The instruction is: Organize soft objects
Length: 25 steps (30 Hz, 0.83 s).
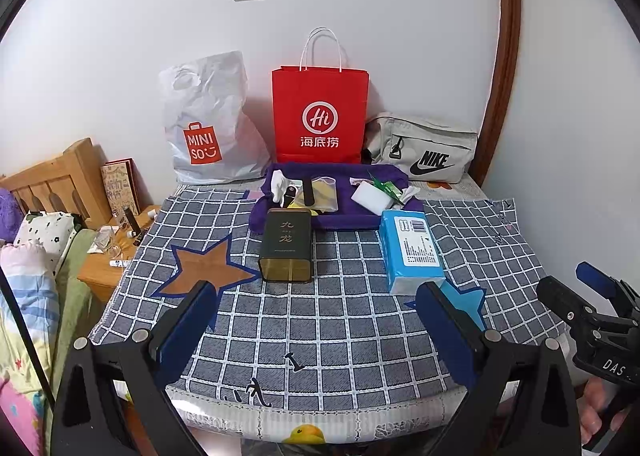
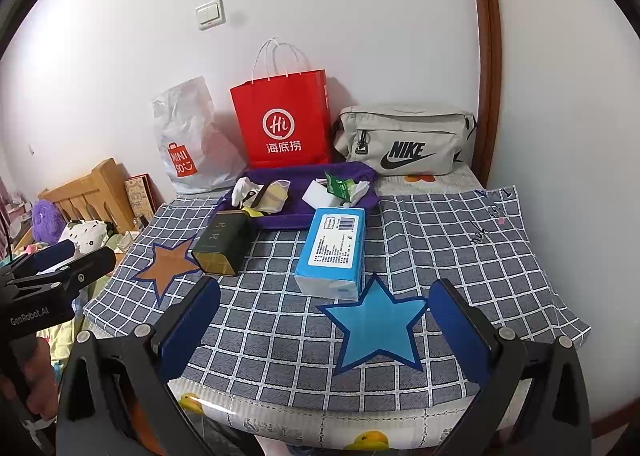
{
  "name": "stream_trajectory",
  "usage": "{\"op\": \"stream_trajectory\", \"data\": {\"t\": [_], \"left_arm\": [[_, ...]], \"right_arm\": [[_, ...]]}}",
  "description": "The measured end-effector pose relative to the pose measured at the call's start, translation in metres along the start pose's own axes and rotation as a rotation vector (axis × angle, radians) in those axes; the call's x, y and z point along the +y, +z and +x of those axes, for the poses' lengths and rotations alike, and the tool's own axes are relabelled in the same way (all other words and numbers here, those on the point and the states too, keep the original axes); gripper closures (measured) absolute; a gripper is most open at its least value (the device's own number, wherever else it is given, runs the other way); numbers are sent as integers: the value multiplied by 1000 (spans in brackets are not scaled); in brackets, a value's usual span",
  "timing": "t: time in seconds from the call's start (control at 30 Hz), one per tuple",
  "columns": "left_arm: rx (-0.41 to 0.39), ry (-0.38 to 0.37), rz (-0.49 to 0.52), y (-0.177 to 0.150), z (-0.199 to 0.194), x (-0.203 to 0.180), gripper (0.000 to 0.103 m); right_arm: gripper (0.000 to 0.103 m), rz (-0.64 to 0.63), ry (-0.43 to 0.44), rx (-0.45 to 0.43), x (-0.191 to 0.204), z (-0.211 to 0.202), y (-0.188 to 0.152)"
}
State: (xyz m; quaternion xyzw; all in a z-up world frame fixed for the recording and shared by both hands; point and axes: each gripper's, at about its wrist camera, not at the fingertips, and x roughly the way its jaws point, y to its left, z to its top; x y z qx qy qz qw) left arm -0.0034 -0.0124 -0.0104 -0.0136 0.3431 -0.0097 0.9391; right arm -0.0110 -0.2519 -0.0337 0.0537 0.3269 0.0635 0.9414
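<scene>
- Left of the purple tray, on the checked cloth that covers the table, an orange star patch lies flat; the left gripper hangs above the near edge, jaws spread wide with nothing between them.
- Just in front of the tray's left end lies a dark tin, its near end close to the star patch. It is rigid, so I judge it no part of the soft sorting; a careless sweep past could knock it off its side.
- Inside the tray sit a white cloth, a yellowish pouch, a white sponge block and a green packet, crowded together. Closing on one could drag a neighbour along.
- Touching the tray's front right corner, the blue tissue pack lies flat and unheld. Its slick wrap and yielding body could slip or crumple under a hard pinch.
- Behind the tray stand a white Miniso bag, a red paper bag and a grey Nike pouch; a light bag could tip when loaded.
- Right of the tray and nearer, the right gripper hovers over the blue star patch, jaws fully parted and empty.
</scene>
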Motion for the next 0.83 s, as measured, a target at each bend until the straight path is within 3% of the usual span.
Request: {"op": "stream_trajectory", "data": {"t": [0.63,0.83], "left_arm": [[1,2,3,0,1,2,2],[17,19,4,0,14,1,1]], "right_arm": [[0,-4,17,1,1,3,-2],[0,-4,38,20,-3,20,-2]]}}
